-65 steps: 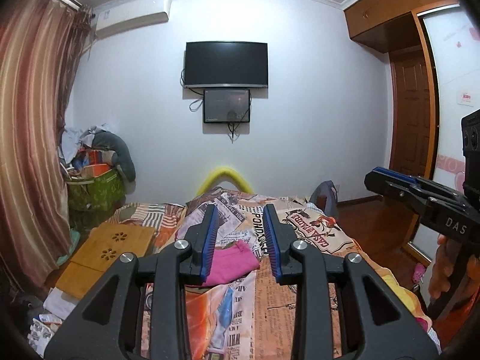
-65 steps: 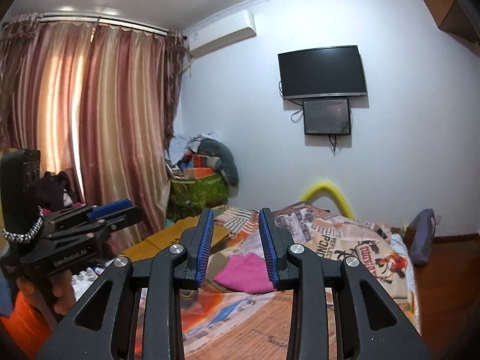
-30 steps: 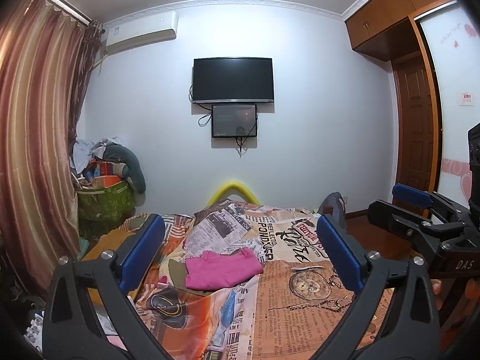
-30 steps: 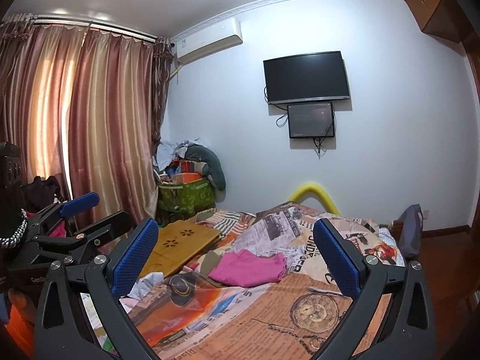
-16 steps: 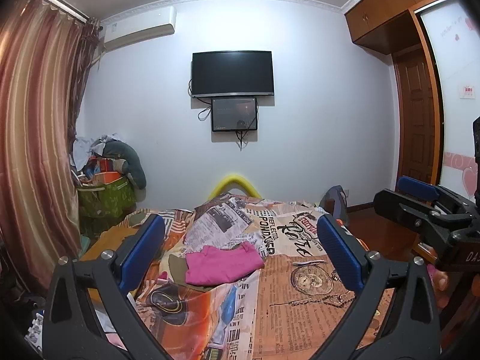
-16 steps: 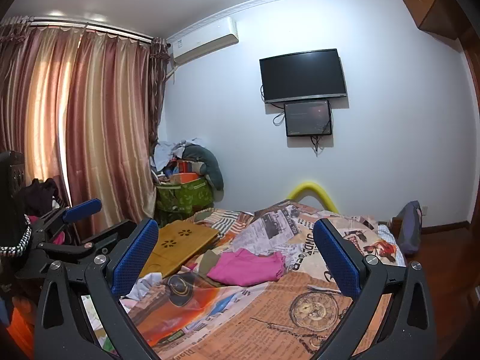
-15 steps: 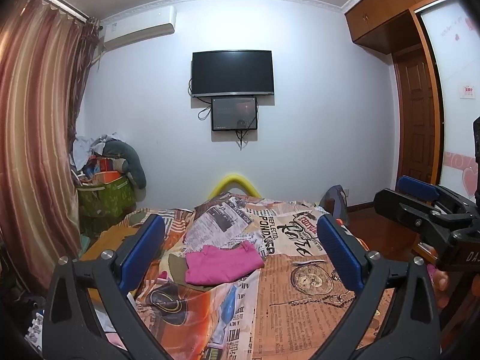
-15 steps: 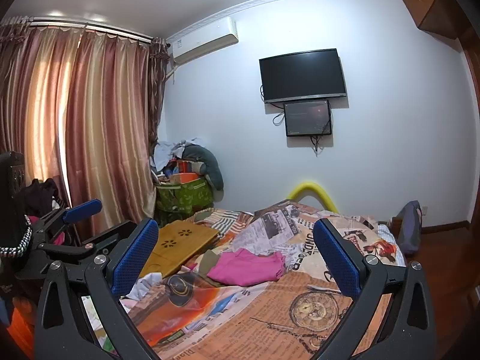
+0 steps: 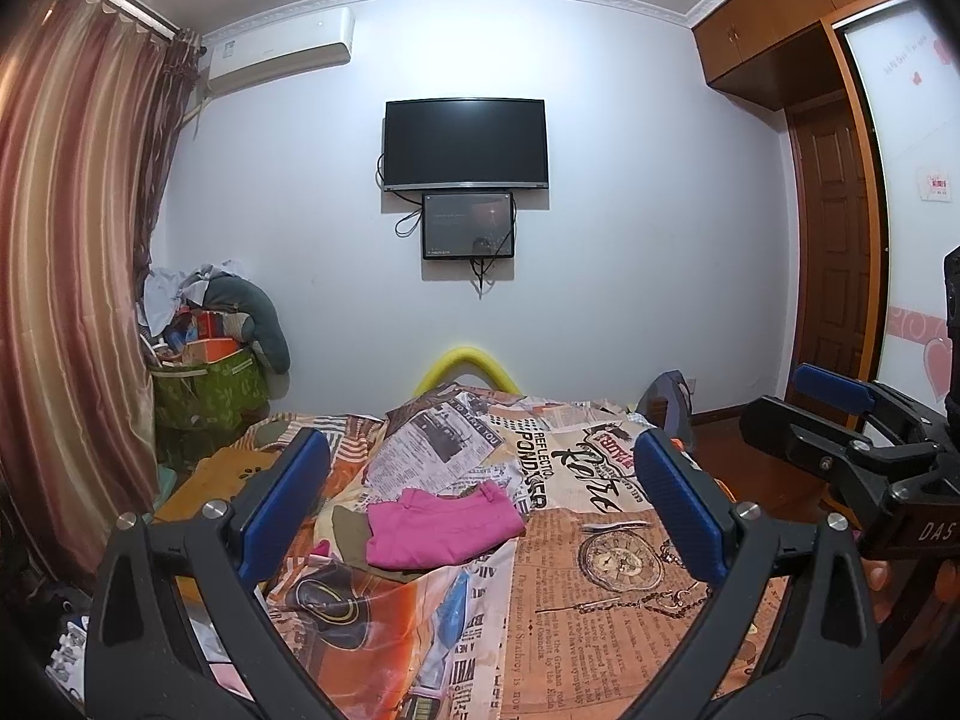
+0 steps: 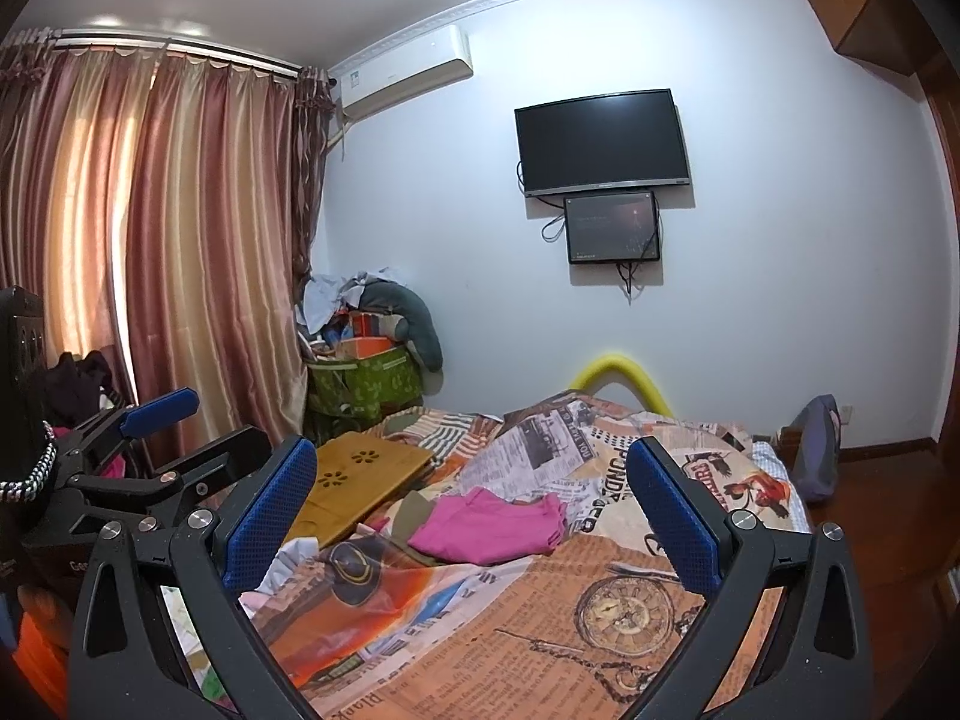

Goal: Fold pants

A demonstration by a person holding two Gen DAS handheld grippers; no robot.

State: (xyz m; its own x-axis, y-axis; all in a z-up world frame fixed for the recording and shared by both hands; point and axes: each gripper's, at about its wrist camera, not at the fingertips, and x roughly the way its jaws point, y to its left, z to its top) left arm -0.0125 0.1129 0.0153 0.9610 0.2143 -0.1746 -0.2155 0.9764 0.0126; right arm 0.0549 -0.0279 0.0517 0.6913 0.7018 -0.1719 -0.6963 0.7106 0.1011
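Pink pants point(image 9: 441, 525) lie folded in a small pile on the bed with its newspaper-print cover point(image 9: 606, 588), a little left of centre; they also show in the right wrist view point(image 10: 489, 527). My left gripper point(image 9: 480, 495) is open wide and empty, held well above and short of the pants. My right gripper point(image 10: 471, 495) is open wide and empty, likewise apart from the pants. Each gripper shows at the edge of the other's view: the right one point(image 9: 840, 414) and the left one point(image 10: 174, 432).
A wooden lap table point(image 10: 360, 477) lies on the bed's left side. A green bag heaped with clothes point(image 10: 366, 378) stands by the curtain point(image 10: 150, 240). A TV point(image 9: 465, 144) hangs on the far wall. A yellow foam arch point(image 9: 462, 363) and a dark bag point(image 10: 816, 447) stand at the bed's far end.
Both grippers went from nearly shut to wide open about a second ago. Since then both views have shifted only slightly; the pants have not moved.
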